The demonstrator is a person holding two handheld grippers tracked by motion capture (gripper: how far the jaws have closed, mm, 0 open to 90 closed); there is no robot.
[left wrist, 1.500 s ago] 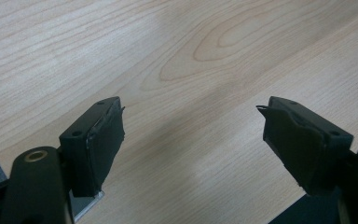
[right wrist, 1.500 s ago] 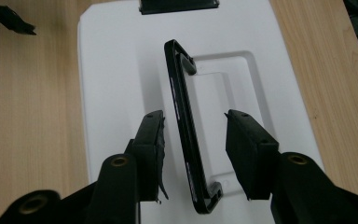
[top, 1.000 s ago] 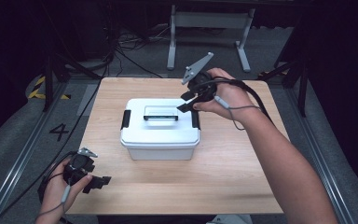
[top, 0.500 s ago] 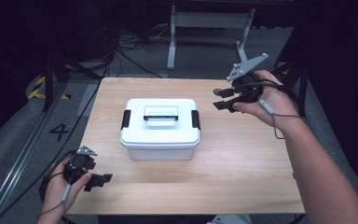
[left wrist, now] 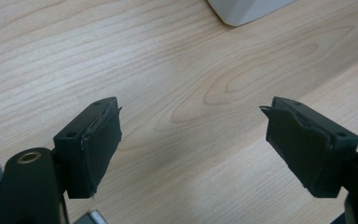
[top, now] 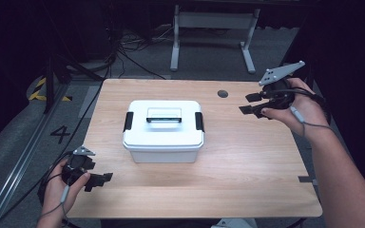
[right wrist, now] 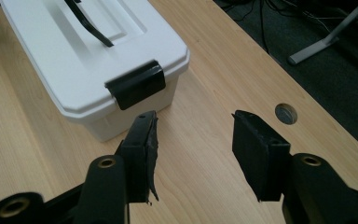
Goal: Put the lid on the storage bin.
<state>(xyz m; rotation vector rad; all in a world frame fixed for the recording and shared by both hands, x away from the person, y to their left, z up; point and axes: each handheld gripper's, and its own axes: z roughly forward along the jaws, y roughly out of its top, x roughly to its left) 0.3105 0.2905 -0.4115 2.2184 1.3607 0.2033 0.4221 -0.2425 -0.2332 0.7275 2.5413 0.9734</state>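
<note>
1. While the white box [top: 163,129] sits shut in the middle of the wooden table [top: 247,171], both black side latches are down and its black handle [top: 163,115] lies flat on the lid.
2. Over at the table's right edge, the right gripper [top: 254,103] is held above the wood, jaws parted with nothing between them, pointing toward the box and well apart from it.
3. Down at the near left corner, the left gripper [top: 99,179] rests low over the table, jaws spread wide, empty too.
4. Near the far edge, a round cable hole [top: 223,93] shows in the tabletop.
</note>
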